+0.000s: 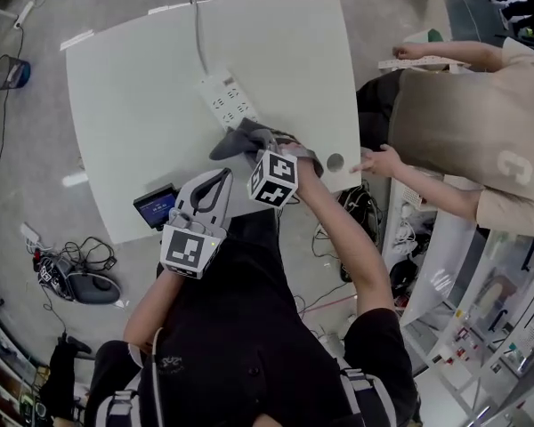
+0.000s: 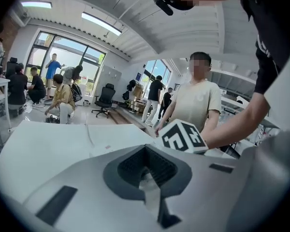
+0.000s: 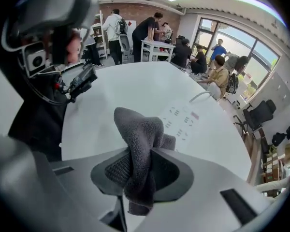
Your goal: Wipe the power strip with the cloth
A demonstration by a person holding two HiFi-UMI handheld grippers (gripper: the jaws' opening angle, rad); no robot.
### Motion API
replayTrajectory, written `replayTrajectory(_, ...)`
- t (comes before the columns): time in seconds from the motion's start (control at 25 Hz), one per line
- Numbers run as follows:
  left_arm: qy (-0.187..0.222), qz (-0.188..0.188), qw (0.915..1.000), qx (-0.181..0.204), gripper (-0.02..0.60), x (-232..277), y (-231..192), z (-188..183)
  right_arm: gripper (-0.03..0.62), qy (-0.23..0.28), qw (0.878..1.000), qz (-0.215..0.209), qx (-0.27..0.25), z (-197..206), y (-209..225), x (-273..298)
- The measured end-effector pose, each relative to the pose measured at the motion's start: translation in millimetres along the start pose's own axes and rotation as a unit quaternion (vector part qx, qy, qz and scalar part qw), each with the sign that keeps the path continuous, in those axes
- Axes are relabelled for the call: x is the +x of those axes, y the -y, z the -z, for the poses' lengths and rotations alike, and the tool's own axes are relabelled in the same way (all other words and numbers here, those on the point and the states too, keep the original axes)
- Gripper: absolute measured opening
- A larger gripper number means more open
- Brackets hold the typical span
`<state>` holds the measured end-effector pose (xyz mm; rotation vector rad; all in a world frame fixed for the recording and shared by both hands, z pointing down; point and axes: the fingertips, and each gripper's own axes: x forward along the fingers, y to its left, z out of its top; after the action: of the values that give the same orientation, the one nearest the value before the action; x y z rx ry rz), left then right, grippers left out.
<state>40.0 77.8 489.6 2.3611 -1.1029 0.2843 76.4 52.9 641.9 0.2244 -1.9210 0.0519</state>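
- Left gripper point(image 1: 222, 176) hangs off the near edge of the tabletop point(image 1: 133, 105), short of the work. In its own view its jaws point(image 2: 146, 170) appear drawn together at the tips, with nothing between them. It touches neither task item.
- Power strip point(image 1: 227, 99) lies flat on the tabletop, just beyond and slightly right of the left gripper. It runs diagonally, and its cord leads off to the far edge. Nothing steadies it.
- Cloth point(image 1: 238, 139), grey and bunched, sits at the near end of the power strip. It is touching or just short of it; the head view does not settle which.
- Right gripper point(image 1: 263, 146) points steeply down from the near right and is clamped on the cloth. Its own view shows a fold of cloth point(image 3: 140, 134) pinched between the pads and standing proud of the jaws. The power strip point(image 3: 183, 122) lies beyond that fold, to the right.
- Step in hand, as judged: cloth secured and presented at the strip's near end, with the wiping pass about to start or just started.
- Next move calls for pressing the cloth flat onto the strip's face and drawing it along toward the cord end. The left gripper may need to pin the strip, since a light, loose strip is likely to slide.
- A bystander stands at the right edge of the tabletop, one hand point(image 1: 380, 161) near its corner, clear of the work.
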Motion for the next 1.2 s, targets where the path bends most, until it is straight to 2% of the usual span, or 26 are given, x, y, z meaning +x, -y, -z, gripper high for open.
replayTrajectory(0.16, -0.016, 0.008, 0.9998, 0.009, 0.034, 13.6, 6.9, 3.9, 0.114, 0.006, 0.999, -0.042, 0.023, 25.6, -19.5, -19.0)
replayTrajectory(0.24, -0.023, 0.011, 0.9996, 0.012, 0.034, 18.4, 8.9, 6.5, 0.114, 0.046, 0.997, -0.032, 0.062, 15.6, 8.8, -32.2)
replayTrajectory(0.32, -0.028, 0.012, 0.9995, 0.011, 0.034, 22.9, 9.8, 9.2, 0.114, 0.092, 0.992, 0.008, 0.089, -14.4, 60.7, -34.1)
replayTrajectory(0.44, -0.034, 0.008, 0.9993, 0.013, 0.034, 27.7, 12.4, 11.3, 0.114, 0.098, 0.992, 0.048, 0.056, -71.5, 123.8, -2.5)
replayTrajectory(0.56, -0.037, 0.008, 0.9992, 0.015, 0.034, 30.9, 19.8, 8.8, 0.114, 0.060, 0.997, 0.052, -0.002, -100.4, 146.5, 34.2)
replayTrajectory(0.64, -0.037, 0.010, 0.9991, 0.019, 0.034, 30.1, 23.4, 8.2, 0.114, 0.035, 0.999, 0.034, -0.022, -96.2, 139.1, 46.3)
replayTrajectory(0.84, -0.029, 0.005, 0.9996, 0.003, 0.034, 22.1, 8.3, 9.2, 0.114, 0.033, 0.998, 0.009, -0.046, -69.8, 90.0, 35.4)
replayTrajectory(0.92, -0.024, 0.011, 0.9996, -0.001, 0.034, 19.8, 3.0, 8.1, 0.114, 0.033, 0.999, -0.003, -0.040, -53.6, 64.3, 28.3)
replayTrajectory(1.08, -0.015, 0.057, 0.9982, 0.013, 0.035, 15.7, 26.9, 5.9, 0.114, 0.048, 0.998, -0.033, 0.012, -14.0, 21.6, 5.7)
replayTrajectory(1.2, -0.002, 0.057, 0.9983, 0.006, 0.035, 12.6, 28.3, -1.6, 0.114, 0.049, 0.998, -0.041, 0.001, 7.0, -1.3, -4.9)
